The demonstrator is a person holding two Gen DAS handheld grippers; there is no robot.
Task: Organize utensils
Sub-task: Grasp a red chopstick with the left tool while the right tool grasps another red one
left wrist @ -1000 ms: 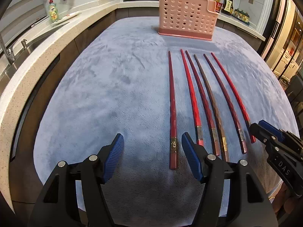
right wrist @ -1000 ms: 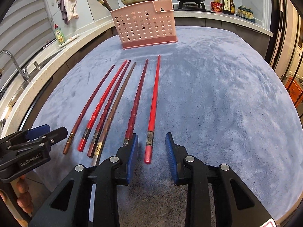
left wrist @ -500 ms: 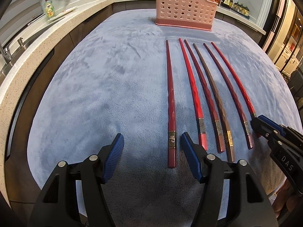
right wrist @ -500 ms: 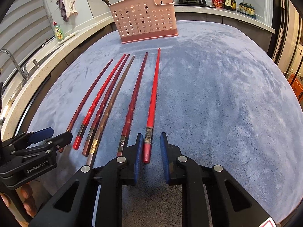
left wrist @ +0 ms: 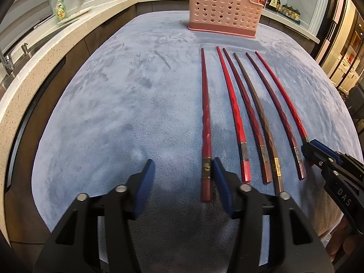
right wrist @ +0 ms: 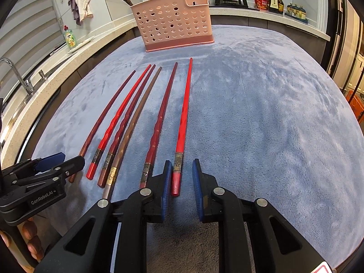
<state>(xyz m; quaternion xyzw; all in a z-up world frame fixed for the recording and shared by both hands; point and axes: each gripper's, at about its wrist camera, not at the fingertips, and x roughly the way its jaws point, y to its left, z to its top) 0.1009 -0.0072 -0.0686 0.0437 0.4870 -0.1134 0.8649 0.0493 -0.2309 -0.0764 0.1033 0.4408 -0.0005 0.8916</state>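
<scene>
Both hand-held grippers have narrowed. Left hand-held gripper (left wrist: 182, 182) is closing around the leftmost chopstick (left wrist: 206, 136), unpinched; right hand-held gripper (right wrist: 181, 179) brackets the rightmost chopstick (right wrist: 184, 113), pads apart. Both lifts toward the far basket (right wrist: 173, 22) look imminent.

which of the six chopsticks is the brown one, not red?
The brown chopstick, fourth from the left in the right wrist view, third from the right. It is dull wood-brown with a gold band near its butt end; the other five are bright or dark red.
</scene>
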